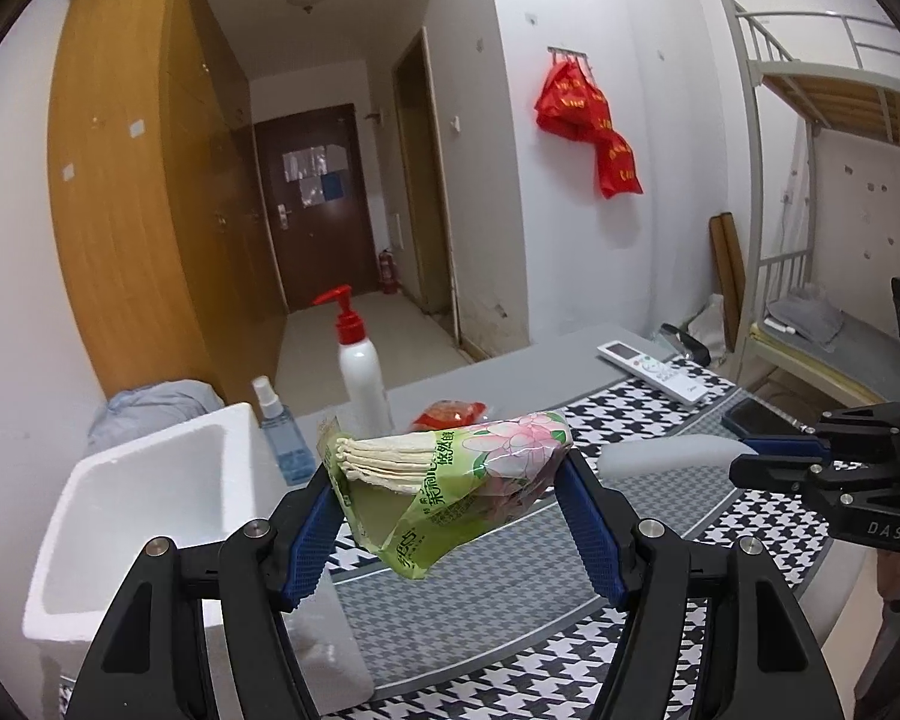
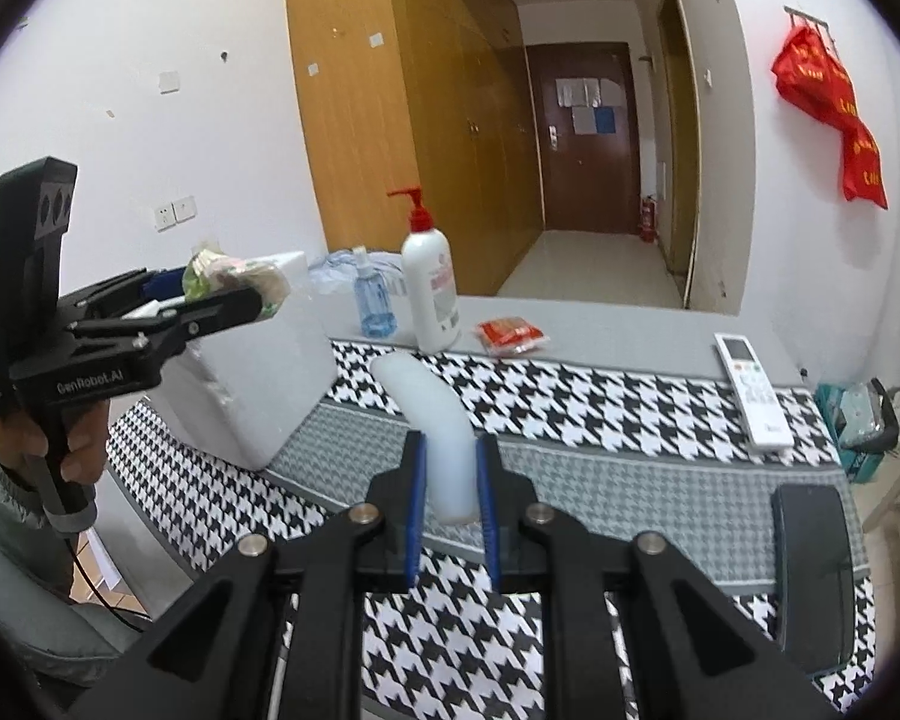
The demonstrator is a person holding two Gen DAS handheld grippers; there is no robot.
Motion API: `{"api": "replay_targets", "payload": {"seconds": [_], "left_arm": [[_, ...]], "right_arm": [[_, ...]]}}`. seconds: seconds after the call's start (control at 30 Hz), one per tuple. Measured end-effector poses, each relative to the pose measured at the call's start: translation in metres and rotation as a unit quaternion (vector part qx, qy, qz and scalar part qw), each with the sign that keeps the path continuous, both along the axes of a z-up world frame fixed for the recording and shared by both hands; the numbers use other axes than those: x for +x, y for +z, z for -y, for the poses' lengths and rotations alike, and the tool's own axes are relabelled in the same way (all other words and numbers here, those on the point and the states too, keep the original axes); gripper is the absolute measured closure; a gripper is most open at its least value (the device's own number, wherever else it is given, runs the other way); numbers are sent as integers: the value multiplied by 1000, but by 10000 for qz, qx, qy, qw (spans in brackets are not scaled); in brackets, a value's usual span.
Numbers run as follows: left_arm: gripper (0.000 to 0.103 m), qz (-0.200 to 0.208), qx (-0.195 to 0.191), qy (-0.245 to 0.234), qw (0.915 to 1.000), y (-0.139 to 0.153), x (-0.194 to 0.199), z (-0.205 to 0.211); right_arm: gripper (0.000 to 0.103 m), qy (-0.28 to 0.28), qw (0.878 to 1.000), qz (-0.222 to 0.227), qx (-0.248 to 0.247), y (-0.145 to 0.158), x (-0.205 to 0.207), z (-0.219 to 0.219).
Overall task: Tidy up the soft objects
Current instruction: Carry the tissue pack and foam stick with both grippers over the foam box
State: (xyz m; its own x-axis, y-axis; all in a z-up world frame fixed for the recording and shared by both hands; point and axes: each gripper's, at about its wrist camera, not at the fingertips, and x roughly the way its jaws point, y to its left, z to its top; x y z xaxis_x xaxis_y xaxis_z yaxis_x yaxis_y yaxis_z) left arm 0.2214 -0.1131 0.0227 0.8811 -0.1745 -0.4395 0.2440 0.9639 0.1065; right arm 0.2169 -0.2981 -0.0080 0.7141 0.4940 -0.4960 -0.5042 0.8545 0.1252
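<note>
My left tongs (image 1: 450, 498) clamp a crinkly green tissue pack (image 1: 450, 480) above the houndstooth tabletop (image 1: 498, 618), beside the foam box (image 1: 150, 516). My right tongs (image 2: 450, 510) pinch a smooth, curved white foam strip (image 2: 432, 420).

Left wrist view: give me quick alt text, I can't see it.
The left gripper holds an opened green tissue pack in the air beside a white foam box. At right, the right gripper holds a white foam strip over the houndstooth tablecloth.

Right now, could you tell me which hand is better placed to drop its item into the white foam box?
Left, probably. Its tongs hold the tissue pack right beside the foam box; the right tongs, gripping the white foam strip, sit farther along the table.
</note>
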Motion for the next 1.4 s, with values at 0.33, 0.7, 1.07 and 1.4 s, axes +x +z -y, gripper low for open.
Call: {"api": "replay_targets", "payload": {"seconds": [0.33,0.7,1.07,1.4], "left_arm": [[33,284,-71,195,9994,16,-11,-24],[33,511,-132,388,9979,28,-16,-49],[33,655,-133,612,9959,35,-19,-78],[33,695,-118,895,9935,37,-23,-104]], "right_arm": [[84,127,9995,294,0,21,1,-27],[84,268,9986,439,94,34,8,-54],[84,423,9976,544,106,43,10,-82],[84,682,9959,589,73,50,14,-112]]}}
